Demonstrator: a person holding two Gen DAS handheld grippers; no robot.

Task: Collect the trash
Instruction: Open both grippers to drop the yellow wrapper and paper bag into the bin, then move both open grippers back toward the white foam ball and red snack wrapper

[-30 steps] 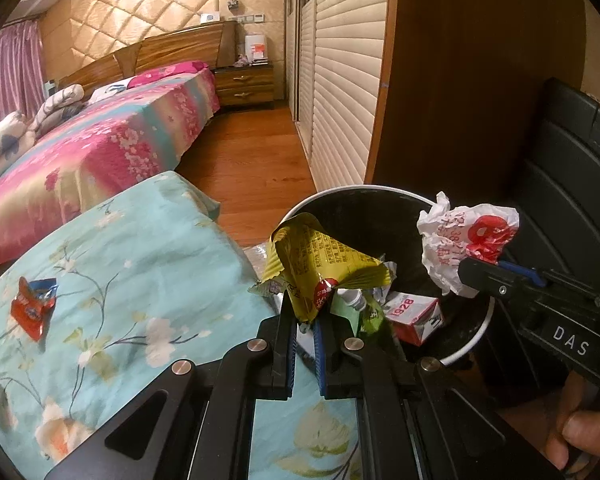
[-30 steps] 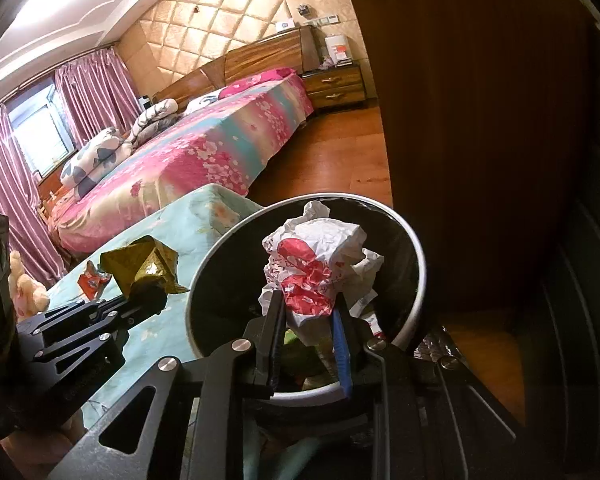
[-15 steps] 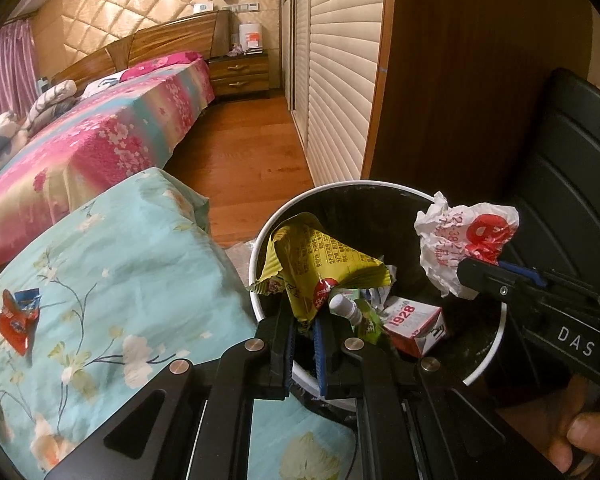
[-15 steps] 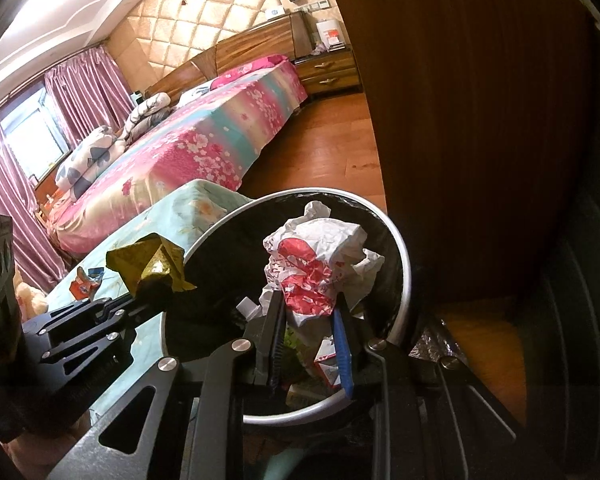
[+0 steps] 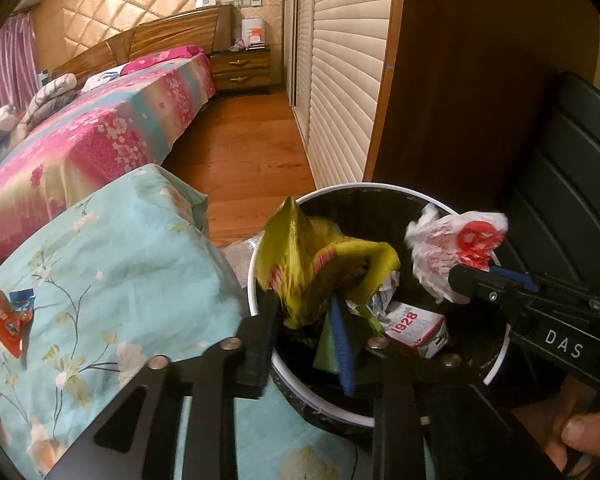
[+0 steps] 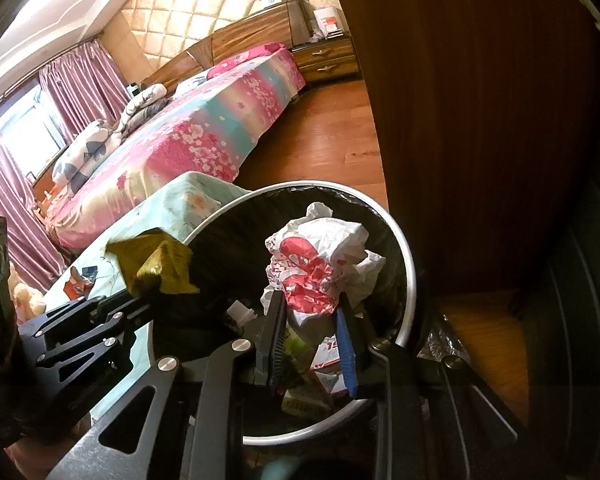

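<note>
A round bin with a white rim and black liner stands by the bed bench; it also shows in the right wrist view. My left gripper is over the bin, its jaws now parted, with the yellow wrapper blurred between them. My right gripper is shut on a crumpled white and red bag above the bin; the bag also shows in the left wrist view. A red and white carton lies inside the bin.
A red and blue wrapper lies on the light blue floral cover. A dark wood wardrobe and a black chair stand close behind the bin. A pink bed and wood floor lie beyond.
Both grippers moved further over the bin. My left jaws have opened and the yellow wrapper is slipping, blurred. The right gripper still holds the bag.
</note>
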